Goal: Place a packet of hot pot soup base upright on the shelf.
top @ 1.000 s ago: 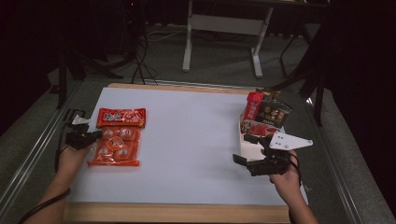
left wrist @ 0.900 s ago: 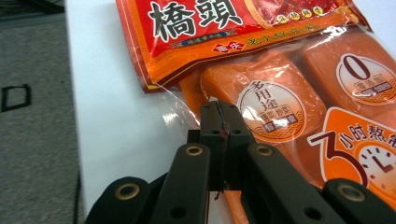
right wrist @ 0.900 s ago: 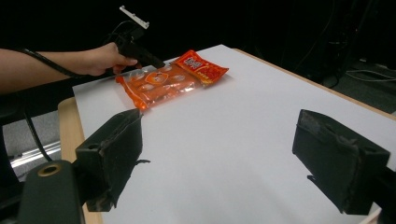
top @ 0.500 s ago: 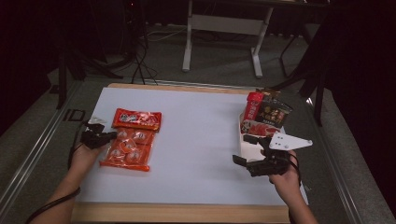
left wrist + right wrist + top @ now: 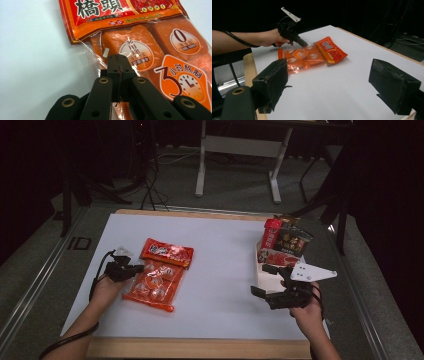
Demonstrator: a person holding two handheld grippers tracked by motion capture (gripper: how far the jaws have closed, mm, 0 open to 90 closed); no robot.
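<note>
Left gripper view shows the orange snack bag (image 5: 155, 50) at close range: its clear plastic edge is pinched between the closed jaws of the left gripper (image 5: 119, 65), and printed labels and orange blocks inside the wrapper can be read. High view places the same bag (image 5: 157, 276) on the left half of the white table (image 5: 220, 265), lying at a slant with its red top pointing away from the person, the left gripper (image 5: 131, 269) at its left edge. Right gripper view adds a side angle on the bag (image 5: 312, 56) lying flat and the left gripper (image 5: 302, 43) bearing down on it; the right gripper (image 5: 327, 82) has its 2 jaws wide apart, holding nothing. High view also shows the right gripper (image 5: 263, 281) near a pile of red and dark packets (image 5: 282, 245) at the table's right edge.
</note>
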